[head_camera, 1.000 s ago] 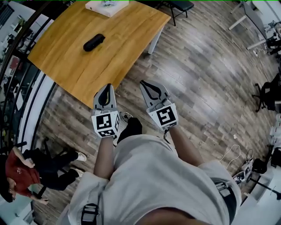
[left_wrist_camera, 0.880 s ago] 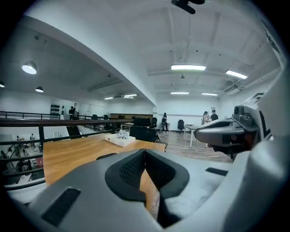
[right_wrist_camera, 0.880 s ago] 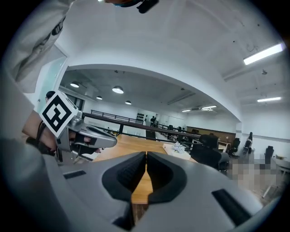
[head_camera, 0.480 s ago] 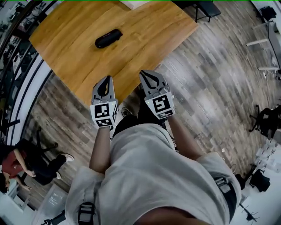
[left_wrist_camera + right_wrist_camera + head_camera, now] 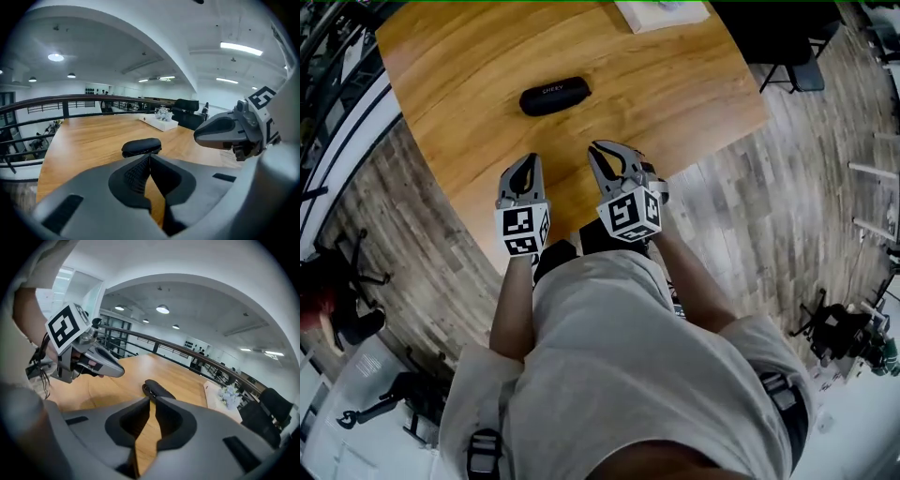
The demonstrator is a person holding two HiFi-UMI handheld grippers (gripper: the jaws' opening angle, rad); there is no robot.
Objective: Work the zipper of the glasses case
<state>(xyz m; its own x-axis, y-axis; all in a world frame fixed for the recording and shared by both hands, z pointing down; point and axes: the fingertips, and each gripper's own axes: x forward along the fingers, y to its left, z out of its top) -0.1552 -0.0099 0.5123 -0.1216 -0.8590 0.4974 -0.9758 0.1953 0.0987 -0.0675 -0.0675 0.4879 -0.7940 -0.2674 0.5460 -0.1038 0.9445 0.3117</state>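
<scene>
A black glasses case [image 5: 554, 96] lies closed on the wooden table [image 5: 684, 94], ahead of both grippers. It also shows as the case [image 5: 141, 146] in the left gripper view and the case [image 5: 158, 390] in the right gripper view, just beyond the jaw tips. My left gripper [image 5: 525, 162] hovers over the table's near edge, shut and empty. Beside it, my right gripper [image 5: 602, 150] is also shut with nothing in it. Neither touches the case.
A white box [image 5: 661, 13] with a small decoration sits at the table's far side. A railing [image 5: 328, 112] runs along the left. Office chairs [image 5: 825, 328] stand on the wood-plank floor [image 5: 797, 178] at right. A person [image 5: 323, 314] sits at lower left.
The table and case have come closer, and both grippers have moved forward from over the floor to over the table's near edge. Both stayed shut.
</scene>
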